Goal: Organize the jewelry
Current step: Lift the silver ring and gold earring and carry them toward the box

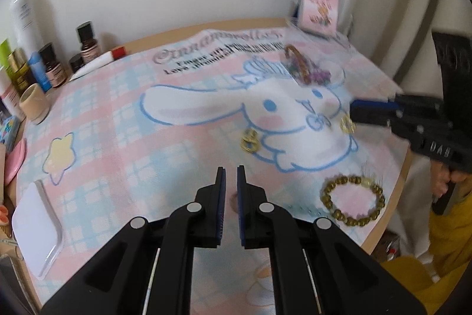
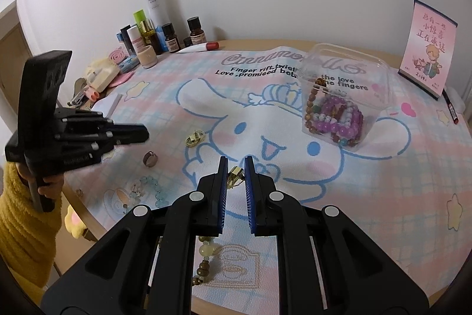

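My right gripper is shut on a small gold earring, held just above the cartoon-print cloth. In the left wrist view the earring hangs under the right gripper. Its twin, a second gold earring, lies on the cloth. My left gripper is shut and holds nothing. A brown ring lies below its fingers. A clear plastic box holds several bead bracelets. A brown bead bracelet and a pale green one lie loose.
Cosmetic bottles crowd the back left corner. A pink card stands at the back right. A white lid lies at the cloth's left edge. The table's rounded edge is close to the brown bracelet.
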`<state>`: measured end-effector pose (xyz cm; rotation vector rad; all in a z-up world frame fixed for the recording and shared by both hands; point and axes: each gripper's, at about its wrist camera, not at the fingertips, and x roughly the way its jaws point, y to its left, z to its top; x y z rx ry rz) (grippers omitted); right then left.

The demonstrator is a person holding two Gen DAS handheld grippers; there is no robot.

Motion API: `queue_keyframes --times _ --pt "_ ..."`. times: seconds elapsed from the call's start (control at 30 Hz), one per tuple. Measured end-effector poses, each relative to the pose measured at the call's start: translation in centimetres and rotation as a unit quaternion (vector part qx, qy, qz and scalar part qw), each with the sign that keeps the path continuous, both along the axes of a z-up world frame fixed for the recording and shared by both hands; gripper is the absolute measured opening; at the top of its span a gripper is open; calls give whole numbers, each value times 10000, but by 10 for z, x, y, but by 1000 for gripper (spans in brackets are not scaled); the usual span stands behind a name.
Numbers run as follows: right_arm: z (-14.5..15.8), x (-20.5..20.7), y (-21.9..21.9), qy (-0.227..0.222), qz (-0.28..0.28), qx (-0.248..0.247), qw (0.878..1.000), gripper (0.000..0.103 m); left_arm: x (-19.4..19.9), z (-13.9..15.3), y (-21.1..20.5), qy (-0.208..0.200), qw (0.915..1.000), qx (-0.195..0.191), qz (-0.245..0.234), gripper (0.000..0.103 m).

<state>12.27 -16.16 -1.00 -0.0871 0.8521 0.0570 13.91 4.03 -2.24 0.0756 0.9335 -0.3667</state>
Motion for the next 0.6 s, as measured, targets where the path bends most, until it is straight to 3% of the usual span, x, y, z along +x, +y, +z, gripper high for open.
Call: queue_keyframes --times 0.1,0.17,0.6 --pt "-1 -1 2 5 35 14 10000 11 0 -5 -6 42 9999 95 -60 14" --pt "-1 0 4 29 74 10 10000 11 -1 -7 -8 75 9999 81 -77 28" --pt "-8 2 4 136 136 88 9998 12 -2 -15 -10 95 9989 462 7 28"
